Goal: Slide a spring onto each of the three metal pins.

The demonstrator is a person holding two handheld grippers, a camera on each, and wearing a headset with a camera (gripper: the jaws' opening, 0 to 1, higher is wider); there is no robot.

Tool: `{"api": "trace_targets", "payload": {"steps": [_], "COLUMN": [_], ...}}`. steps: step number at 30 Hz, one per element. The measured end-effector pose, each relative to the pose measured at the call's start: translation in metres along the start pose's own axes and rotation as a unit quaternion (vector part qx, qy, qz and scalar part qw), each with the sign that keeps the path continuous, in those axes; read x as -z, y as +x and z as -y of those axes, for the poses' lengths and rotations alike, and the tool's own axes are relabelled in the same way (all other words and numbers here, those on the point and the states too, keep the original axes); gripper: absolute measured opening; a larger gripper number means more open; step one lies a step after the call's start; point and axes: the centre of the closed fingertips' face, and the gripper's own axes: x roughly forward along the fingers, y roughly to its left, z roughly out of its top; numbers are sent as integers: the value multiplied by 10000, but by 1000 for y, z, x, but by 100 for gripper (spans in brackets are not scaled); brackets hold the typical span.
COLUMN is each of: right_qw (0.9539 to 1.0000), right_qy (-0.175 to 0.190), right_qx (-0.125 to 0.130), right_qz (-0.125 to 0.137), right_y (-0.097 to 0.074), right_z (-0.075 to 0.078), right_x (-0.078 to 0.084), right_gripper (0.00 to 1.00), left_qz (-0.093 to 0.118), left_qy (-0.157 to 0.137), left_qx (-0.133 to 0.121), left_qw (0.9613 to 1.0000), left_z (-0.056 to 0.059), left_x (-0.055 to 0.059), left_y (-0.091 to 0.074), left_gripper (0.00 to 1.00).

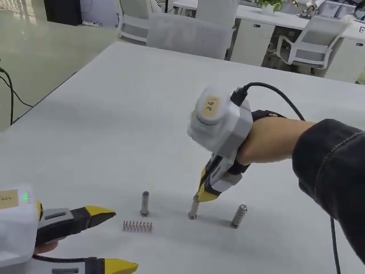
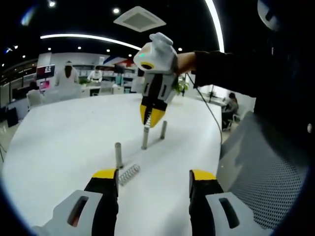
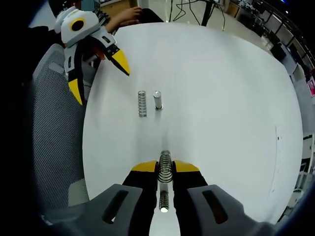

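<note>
Right gripper (image 1: pixel 199 196): pointed down from above, jaws narrowed onto a spring
Held spring (image 3: pixel 166 169): pinched upright between the jaw tips, in line with the middle pin and at its top; could not tell whether already threaded on
Middle pin (image 1: pixel 193 211): stood upright on the table (image 1: pixel 114 114), lower shaft looked bare
Left gripper (image 1: pixel 118 240): hovered low over the near part of the table, jaws wide apart, gripped nothing
Loose spring (image 1: pixel 137 226): lay flat on the table, just beside the bare pin and near the left gripper's tips
Bare pin (image 1: pixel 145 204): stood upright, carried no spring
Finished pin (image 1: pixel 239 216): stood on the far side of the middle pin, coils wrapped around its shaft
Done: 1 of 3 pins sprung, judging by those coils
In hand: pin 2, spring at its top and probably due to be slid down
Left: seating that spring, then lifting the loose spring and fitting it over pin 3
Risk: could tip the slim middle pin if pushed off-axis
</note>
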Motion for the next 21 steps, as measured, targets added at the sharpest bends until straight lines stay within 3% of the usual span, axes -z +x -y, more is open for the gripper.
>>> {"api": "trace_targets", "payload": {"steps": [11,21], "right_qw": [9991,9989], "right_qy": [-119,-79], "right_qx": [30,-74], "right_qz": [-406,-448], "right_y": [22,41], "right_z": [-2,-8], "right_x": [5,9], "right_gripper": [8,8], "left_qz": [-21,-45], "left_qy": [5,-8], "left_qx": [-8,-29], "left_qw": [10000,10000], "left_z": [0,-1], "left_x": [1,3], "left_y": [-1,-2], "left_gripper": [52,52]}}
